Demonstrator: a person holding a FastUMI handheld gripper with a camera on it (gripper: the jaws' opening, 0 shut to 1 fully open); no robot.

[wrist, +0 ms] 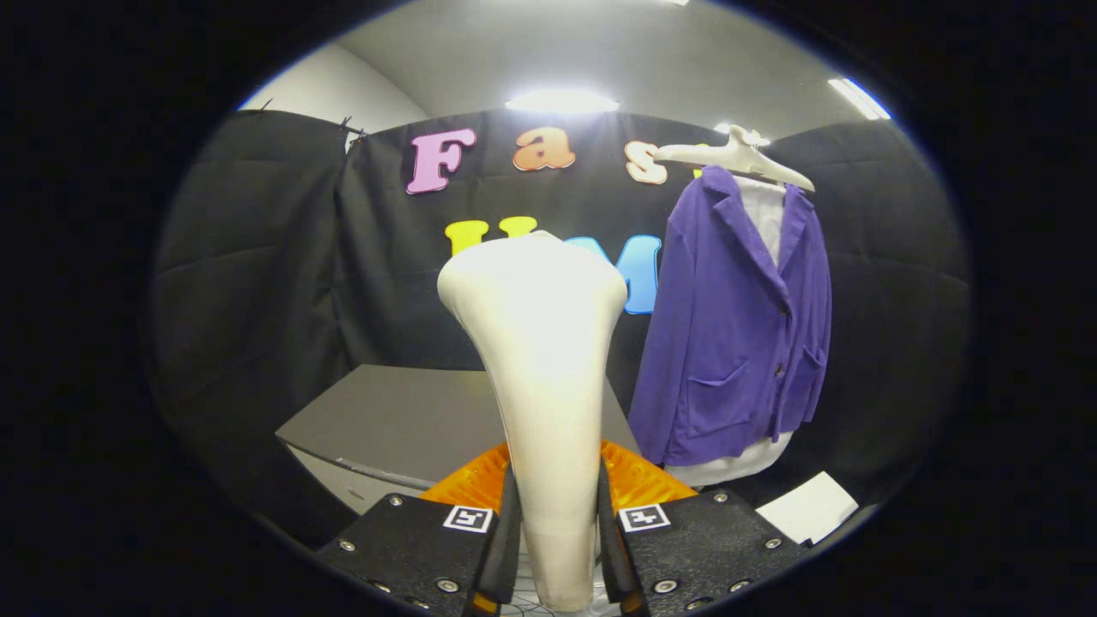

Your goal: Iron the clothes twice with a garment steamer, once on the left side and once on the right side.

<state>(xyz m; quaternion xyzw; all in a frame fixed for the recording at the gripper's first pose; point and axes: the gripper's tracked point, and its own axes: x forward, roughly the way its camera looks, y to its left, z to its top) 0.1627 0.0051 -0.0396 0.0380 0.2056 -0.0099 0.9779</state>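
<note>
Gripper view: your gripper is clamping the handle of a cream plastic garment steamer, both fingers pressing its sides as its flared head is rising ahead. Beyond and to the right, a purple button-front jacket is hanging on a white hanger, near a grey box.
</note>
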